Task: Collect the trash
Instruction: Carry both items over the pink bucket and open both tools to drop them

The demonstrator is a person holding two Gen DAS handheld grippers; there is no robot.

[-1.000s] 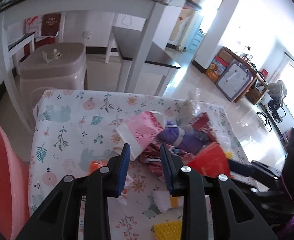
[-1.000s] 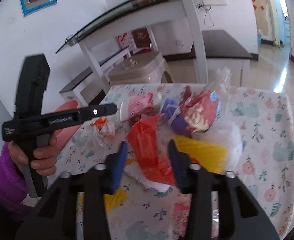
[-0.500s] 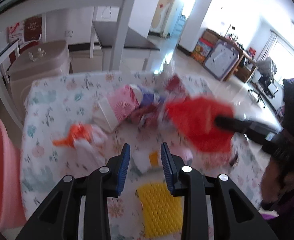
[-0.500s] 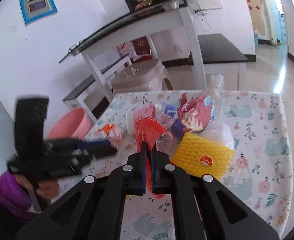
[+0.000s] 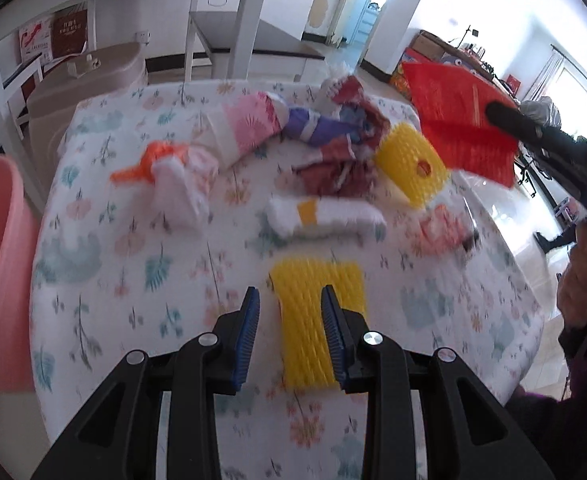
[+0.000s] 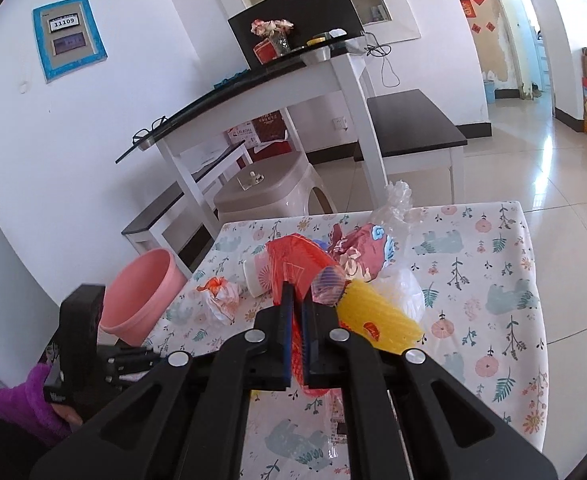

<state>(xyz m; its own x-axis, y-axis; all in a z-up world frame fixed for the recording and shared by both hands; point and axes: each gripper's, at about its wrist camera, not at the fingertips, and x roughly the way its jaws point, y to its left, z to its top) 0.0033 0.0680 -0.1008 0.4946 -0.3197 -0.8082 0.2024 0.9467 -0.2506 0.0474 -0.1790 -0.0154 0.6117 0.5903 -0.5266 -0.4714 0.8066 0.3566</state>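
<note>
The right hand-held gripper [image 6: 298, 312] is closed on a red net [image 6: 293, 264]. The left hand-held gripper [image 5: 289, 334] is open above a yellow foam net [image 5: 317, 320] near the table [image 5: 93, 280] front edge.

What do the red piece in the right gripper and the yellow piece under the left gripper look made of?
Red net: looks like thin foam or plastic mesh; its ribbed lattice hangs limp from the right gripper. Yellow sleeve: probably matte foam fruit netting, given its diamond lattice. It lies flat on the tablecloth.

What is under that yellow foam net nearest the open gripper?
Only the flowered tablecloth shows around the yellow foam net; it lies flat on it. Anything beneath the net itself is covered.
</note>
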